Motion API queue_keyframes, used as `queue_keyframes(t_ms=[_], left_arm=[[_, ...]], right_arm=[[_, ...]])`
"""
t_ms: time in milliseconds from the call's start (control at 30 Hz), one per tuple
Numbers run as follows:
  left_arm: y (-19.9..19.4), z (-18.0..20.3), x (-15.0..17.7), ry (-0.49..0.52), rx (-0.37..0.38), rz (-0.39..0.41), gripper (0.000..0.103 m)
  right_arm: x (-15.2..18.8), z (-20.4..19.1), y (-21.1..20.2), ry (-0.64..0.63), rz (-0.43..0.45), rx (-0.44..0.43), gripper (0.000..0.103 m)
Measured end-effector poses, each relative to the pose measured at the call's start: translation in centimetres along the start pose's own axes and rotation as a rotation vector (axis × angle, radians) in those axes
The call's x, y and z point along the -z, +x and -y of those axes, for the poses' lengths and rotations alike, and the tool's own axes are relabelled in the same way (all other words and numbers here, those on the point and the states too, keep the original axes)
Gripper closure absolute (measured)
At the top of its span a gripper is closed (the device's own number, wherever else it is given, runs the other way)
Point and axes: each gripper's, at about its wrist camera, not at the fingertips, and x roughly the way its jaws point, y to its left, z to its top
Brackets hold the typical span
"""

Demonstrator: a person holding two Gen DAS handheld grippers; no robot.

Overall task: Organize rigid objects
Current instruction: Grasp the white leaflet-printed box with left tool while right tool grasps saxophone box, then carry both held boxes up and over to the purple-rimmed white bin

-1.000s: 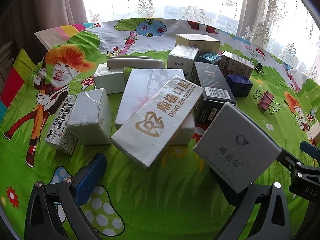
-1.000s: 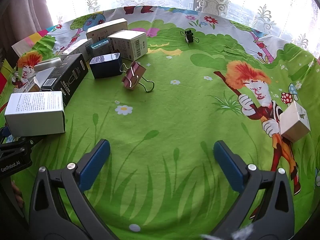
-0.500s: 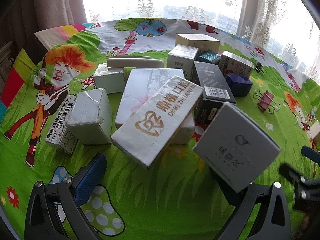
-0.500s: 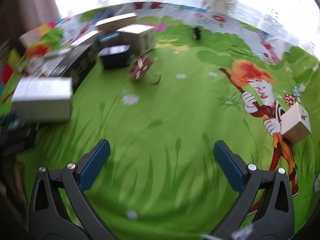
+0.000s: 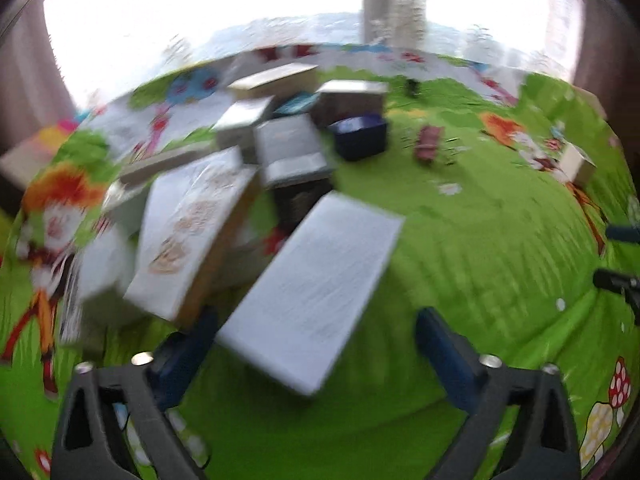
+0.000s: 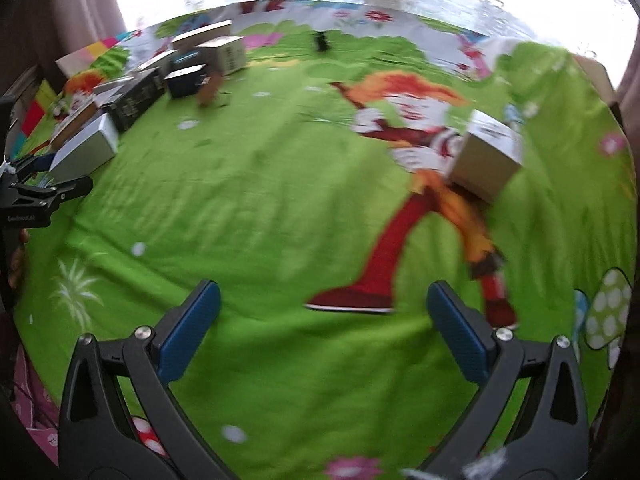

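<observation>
1. Left wrist view was heavily blurred; no printing on any box could be read there.
2. Left gripper [image 5: 316,336] had just been closing. A flat white rectangular carton [image 5: 314,294] lay tilted between its blue pads; whether the pads pressed on it could not be told, as the right pad stood clear of the carton's edge.
3. Behind the carton, a cluster of white, grey and dark cardboard boxes [image 5: 256,152] stood packed together on the green cartoon-print tablecloth [image 5: 480,248]; gold markings on one long white box were illegible.
4. A dark blue open tray [image 5: 360,138] and a pink binder clip [image 5: 428,146] sat just right of the cluster.
5. Right gripper [image 6: 320,324] stood wide with nothing between its pads, over bare cloth.
6. A small white cardboard cube [image 6: 486,160] sat alone ahead and right of it, its label too blurred to read.
7. A small black binder clip [image 6: 320,42] lay far back.
</observation>
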Motion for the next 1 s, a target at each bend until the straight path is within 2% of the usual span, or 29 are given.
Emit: queue_keyframes(t_ms=[33,100,167,300,433,500,600,633,700,800,1000], left_arm=[[-0.1,0.3,-0.1,0.013,0.028,0.012,0.047],[-0.2,1.0,-0.4,0.013,0.069,0.017,0.06],[-0.2,1.5,-0.3,0.014,0.048,0.029,0.06],[-0.5,1.6,0.0,-0.014,0.07,0.028,0.06],[-0.4,1.9,0.0,-0.011,0.057,0.026,0.06],[-0.3,1.7,-0.1,-0.008,0.059,0.026,0.059],[-0.3,1.7,0.0,-0.006,0.06,0.026,0.059],[-0.3,1.6,0.1,-0.007,0.06,0.026,0.059],[-0.3,1.6,0.1,-0.008,0.06,0.026,0.059],[-0.4,1.5,0.1,-0.013,0.063,0.026,0.059],[-0.4,1.5,0.0,-0.019,0.055,0.025,0.059]], right_arm=[[-0.1,0.5,0.0,0.003,0.001,0.002,0.0],[-0.2,1.4,-0.1,0.016,0.002,0.012,0.0],[-0.1,2.4,0.1,0.058,0.005,0.035,0.0],[-1.1,5.2,0.5,0.156,0.007,0.072,0.0],[-3.4,7.0,2.1,0.185,-0.007,0.114,0.0],[-4.7,8.4,2.9,0.246,-0.015,0.132,0.0],[-6.3,10.3,3.5,0.357,0.016,0.112,0.002],[-6.7,10.6,3.6,0.373,0.03,0.127,0.008],[-7.4,9.6,3.7,0.307,0.016,0.23,0.057],[-6.3,8.1,2.2,0.298,0.055,0.125,0.057],[-2.5,1.5,0.3,0.121,0.095,0.075,0.057]])
